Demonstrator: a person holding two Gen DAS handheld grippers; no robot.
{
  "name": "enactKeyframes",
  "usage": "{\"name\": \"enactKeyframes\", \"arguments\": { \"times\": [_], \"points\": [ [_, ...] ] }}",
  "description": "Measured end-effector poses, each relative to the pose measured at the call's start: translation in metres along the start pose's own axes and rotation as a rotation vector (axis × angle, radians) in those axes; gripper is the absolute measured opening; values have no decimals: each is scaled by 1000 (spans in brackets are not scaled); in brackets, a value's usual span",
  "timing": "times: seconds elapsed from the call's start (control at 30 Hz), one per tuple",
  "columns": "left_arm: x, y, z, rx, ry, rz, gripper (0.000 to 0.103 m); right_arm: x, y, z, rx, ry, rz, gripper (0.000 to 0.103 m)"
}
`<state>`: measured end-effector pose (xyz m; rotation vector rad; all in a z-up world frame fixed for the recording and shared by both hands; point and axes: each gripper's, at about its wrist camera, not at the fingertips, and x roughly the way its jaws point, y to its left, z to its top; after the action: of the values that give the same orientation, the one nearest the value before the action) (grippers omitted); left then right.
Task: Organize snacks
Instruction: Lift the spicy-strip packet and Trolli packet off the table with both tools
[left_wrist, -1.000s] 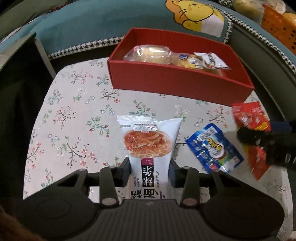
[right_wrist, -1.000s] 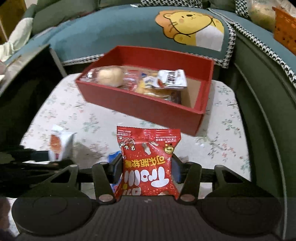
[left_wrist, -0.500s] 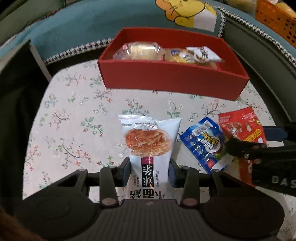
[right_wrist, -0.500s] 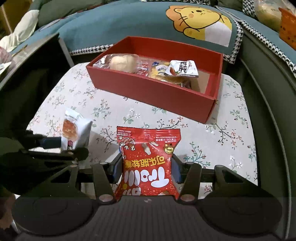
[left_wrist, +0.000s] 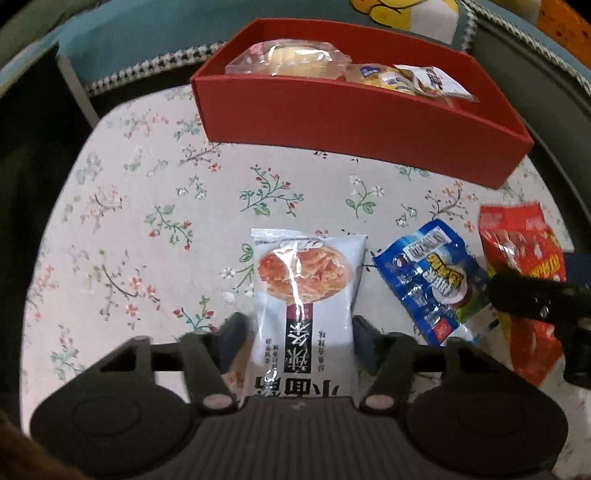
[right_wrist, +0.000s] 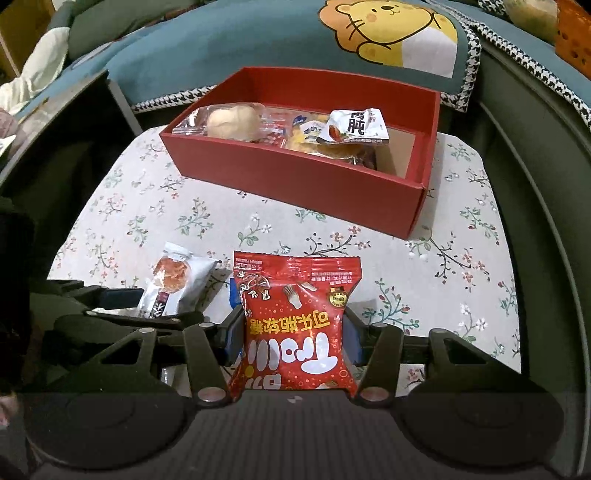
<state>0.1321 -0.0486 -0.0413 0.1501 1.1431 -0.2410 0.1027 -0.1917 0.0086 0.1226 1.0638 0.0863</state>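
left gripper (left_wrist: 299, 328) had just been opening, its jaws released beside the white noodle packet (left_wrist: 304, 291) on the floral table (left_wrist: 147, 206) (near edge); right gripper (right_wrist: 293, 332) clenched the red candy bag (right_wrist: 295, 321), near the red box (right_wrist: 306, 177).

My left gripper's (left_wrist: 300, 328) own body hides the lower end of the white noodle-snack packet (left_wrist: 303, 295). In the right wrist view, the red candy packet (right_wrist: 295, 325) covers nearly all of the blue packet (right_wrist: 233, 291) behind it; only a sliver shows. The red box's (left_wrist: 351, 122) near wall hides the lower parts of the snacks inside. The lion cushion (left_wrist: 413, 11) is cut off by the top edge. Small print on the packets is too fine to read.
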Motion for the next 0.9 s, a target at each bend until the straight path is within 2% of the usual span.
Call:
{"name": "enactKeyframes", "arguments": {
  "times": [0.1,0.17,0.23,0.3,0.4,0.5,0.53,0.57,0.67,0.77,0.9],
  "points": [
    [-7,-4,-1,17,-1,-7,73,-1,1,0,0,-2,-3,60],
    [-15,-12,-3,64,-39,41,71,-2,1,1,1,-10,-4,53],
    [-23,-18,-4,107,-73,62,71,-5,1,2,3,-23,-1,51],
    [-29,-19,-3,108,-85,55,71,-3,1,3,-2,-23,-21,45],
    [-31,-11,0,86,-79,38,71,3,-5,2,13,1,-25,45],
    [-31,-3,3,57,-67,13,71,3,-10,4,-8,-13,-47,54],
    [-31,-3,4,48,-66,3,71,4,-13,6,-12,-4,-50,71],
    [-32,-1,6,37,-65,-10,71,4,-16,8,-9,-4,-43,82],
    [-33,1,6,28,-65,-25,71,-1,-28,16,15,-35,-28,84],
    [-29,4,6,13,-48,-45,70,5,-38,19,47,-25,5,86],
    [-28,2,6,15,-41,-54,70,36,-38,14,47,65,-31,86]
  ]
}}
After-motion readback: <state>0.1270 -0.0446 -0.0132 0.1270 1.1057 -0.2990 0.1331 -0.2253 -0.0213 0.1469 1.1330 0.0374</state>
